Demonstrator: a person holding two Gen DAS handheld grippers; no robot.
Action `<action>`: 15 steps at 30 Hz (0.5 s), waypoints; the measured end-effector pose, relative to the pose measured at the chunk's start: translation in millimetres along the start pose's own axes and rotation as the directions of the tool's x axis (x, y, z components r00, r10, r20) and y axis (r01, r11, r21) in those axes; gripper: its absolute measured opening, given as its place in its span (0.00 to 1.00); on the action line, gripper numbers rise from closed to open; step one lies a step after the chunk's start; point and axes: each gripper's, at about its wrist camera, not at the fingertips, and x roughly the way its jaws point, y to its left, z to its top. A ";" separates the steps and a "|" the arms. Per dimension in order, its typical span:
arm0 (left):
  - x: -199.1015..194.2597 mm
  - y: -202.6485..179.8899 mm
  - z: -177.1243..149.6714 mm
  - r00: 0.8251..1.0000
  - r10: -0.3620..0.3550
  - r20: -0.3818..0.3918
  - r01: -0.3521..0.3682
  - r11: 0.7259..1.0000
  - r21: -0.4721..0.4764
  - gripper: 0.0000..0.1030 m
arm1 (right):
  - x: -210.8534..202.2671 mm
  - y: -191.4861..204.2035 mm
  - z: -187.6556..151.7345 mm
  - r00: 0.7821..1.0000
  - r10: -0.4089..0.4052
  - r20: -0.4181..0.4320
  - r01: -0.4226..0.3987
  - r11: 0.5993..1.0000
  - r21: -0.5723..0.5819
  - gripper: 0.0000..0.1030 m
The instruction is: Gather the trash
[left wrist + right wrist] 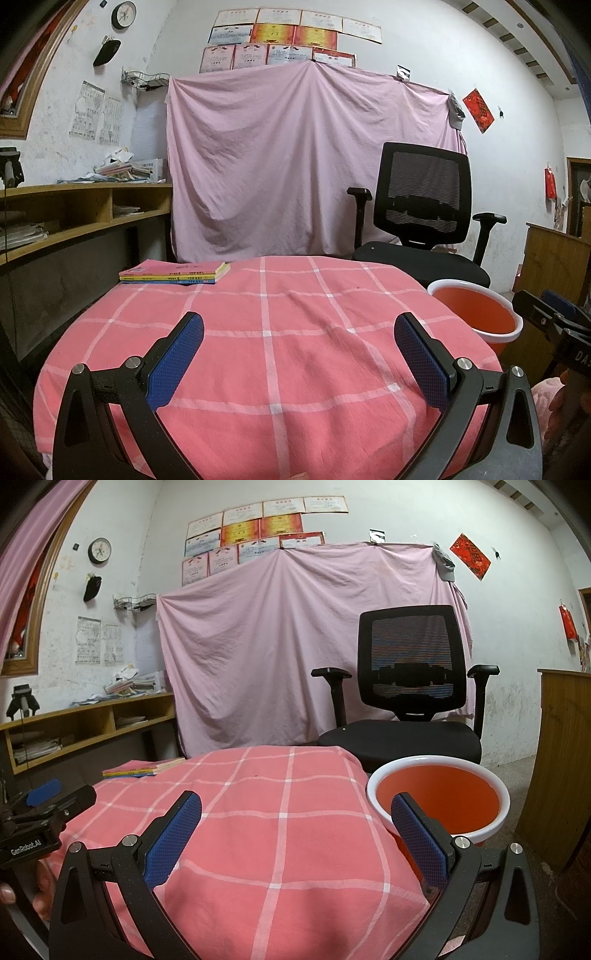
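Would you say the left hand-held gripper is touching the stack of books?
Apart. The left wrist view shows the open left hand-held gripper near, with bare checked cloth before the stack of books.

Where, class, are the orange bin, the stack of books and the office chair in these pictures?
orange bin (pixel 439 797), right wrist view: its orange inner wall.
stack of books (pixel 177 272), left wrist view: the pink top cover.
office chair (pixel 412 657), right wrist view: its mesh backrest.
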 end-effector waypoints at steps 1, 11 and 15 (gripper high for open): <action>-0.2 0.8 0.1 1.000 0.001 -0.002 -0.001 1.000 -0.002 0.98 | 0.0 0.0 0.0 1.000 0.000 0.000 0.000 1.000 0.000 1.00; -0.4 -4.6 1.1 0.999 0.044 0.010 -0.044 0.999 0.019 0.98 | -2.4 3.5 -3.2 1.000 0.002 -0.006 -0.002 1.000 0.000 1.00; 0.6 -8.1 -0.6 0.999 0.045 0.009 -0.046 0.999 0.027 0.98 | -5.7 7.2 -8.0 1.000 0.004 -0.011 -0.004 1.000 -0.002 1.00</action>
